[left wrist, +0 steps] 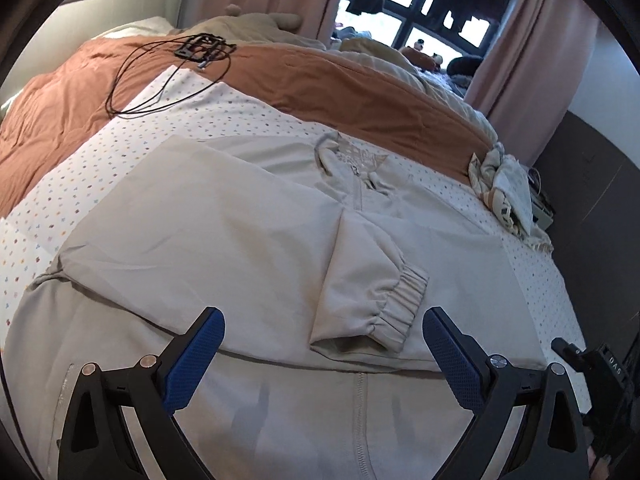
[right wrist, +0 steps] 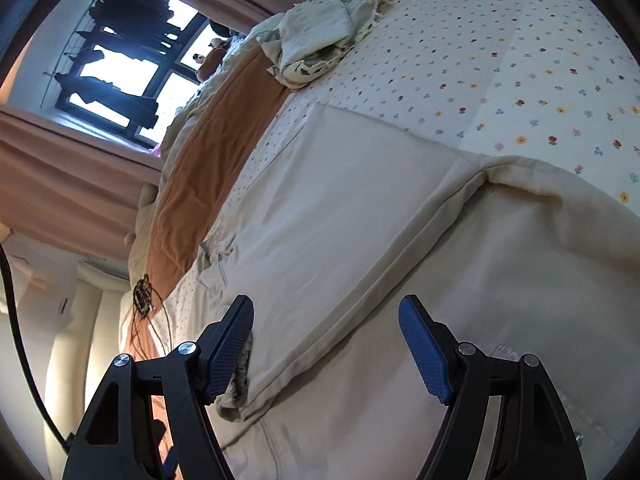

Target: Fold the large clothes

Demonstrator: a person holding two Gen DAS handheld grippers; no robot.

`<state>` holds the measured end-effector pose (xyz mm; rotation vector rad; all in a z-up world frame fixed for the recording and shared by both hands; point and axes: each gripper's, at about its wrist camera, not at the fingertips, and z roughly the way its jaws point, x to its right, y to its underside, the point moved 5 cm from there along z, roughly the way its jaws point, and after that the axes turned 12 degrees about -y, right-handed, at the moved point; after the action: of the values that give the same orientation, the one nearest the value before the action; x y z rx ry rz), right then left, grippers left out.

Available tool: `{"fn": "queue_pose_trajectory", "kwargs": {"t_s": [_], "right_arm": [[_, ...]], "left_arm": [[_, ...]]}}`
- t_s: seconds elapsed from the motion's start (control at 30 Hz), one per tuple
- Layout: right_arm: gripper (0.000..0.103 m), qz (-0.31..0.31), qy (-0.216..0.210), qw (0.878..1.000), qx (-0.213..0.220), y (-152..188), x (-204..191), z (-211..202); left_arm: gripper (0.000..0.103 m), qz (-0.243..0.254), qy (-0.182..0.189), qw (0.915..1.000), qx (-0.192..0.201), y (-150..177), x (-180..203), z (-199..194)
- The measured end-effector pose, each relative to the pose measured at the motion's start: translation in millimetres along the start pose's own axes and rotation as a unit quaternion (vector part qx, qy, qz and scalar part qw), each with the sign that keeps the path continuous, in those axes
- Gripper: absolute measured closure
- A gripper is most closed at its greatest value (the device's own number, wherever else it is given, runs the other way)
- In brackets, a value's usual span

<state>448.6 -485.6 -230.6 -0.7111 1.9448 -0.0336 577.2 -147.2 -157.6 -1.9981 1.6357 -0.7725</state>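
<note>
Beige smooth jacket (left wrist: 224, 232), ribbed elastic cuff (left wrist: 394, 312), sleeves folded inward.

Floral sheet (left wrist: 256, 120), orange blanket (left wrist: 68, 92), black cable (left wrist: 168, 68), pink curtains (left wrist: 516, 52)

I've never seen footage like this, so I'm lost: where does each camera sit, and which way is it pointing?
Left wrist: sits on the left tongs, looking across the bed at the beige jacket and its folded sleeve cuff; both blue pads show, open.
Right wrist: sits on the right tongs, view rolled sideways, low over the jacket; open too.
Shared: jacket, floral sheet, orange blanket, window.
</note>
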Motion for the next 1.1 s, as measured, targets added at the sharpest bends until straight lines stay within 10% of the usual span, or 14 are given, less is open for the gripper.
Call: {"fn": "queue_pose_trajectory", "kwargs": {"t_s": [0.43, 0.73, 1.1], "right_arm": [[0.035, 0.106, -0.001, 0.994, 0.036, -39, 74, -11], [0.073, 0.172, -0.025, 0.982, 0.07, -55, 103, -17], [0.081, 0.19, -0.029, 0.978, 0.083, -58, 110, -18]], "left_arm": [[0.006, 0.082, -0.032, 0.9945, -0.057, 28, 42, 60], [0.006, 0.168, -0.095, 0.9787, -0.07, 32, 67, 92], [0.009, 0.06, -0.184, 0.9808, -0.027, -4, -9, 77]]}}
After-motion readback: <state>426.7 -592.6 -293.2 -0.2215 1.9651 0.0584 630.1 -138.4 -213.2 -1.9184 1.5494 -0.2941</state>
